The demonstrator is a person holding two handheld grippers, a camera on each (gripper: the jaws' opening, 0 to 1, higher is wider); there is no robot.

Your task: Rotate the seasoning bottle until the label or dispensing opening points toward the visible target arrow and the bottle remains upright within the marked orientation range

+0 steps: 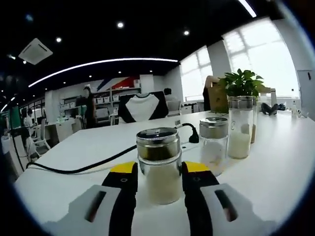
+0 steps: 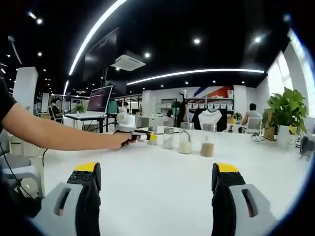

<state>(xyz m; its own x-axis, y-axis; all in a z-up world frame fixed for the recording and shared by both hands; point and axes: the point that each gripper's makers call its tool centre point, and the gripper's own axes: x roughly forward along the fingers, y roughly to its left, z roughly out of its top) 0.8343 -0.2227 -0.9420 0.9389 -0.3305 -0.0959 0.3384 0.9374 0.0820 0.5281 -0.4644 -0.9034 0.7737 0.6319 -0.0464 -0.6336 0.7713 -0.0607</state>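
Early stage, by the look of it: left gripper [image 1: 159,183] fingers flanking the upright seasoning bottle [image 1: 158,164] on the table [image 1: 88,147], contact unclear; no arrow visible, rotation apparently still ahead. Right gripper [image 2: 156,184] spread wide, empty, well back from the bottle.

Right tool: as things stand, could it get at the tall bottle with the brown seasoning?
Probably yes. The right tool is open over bare white table, and the brown-seasoning bottle stands at the near end of the row, nothing in between; it would have to travel forward.
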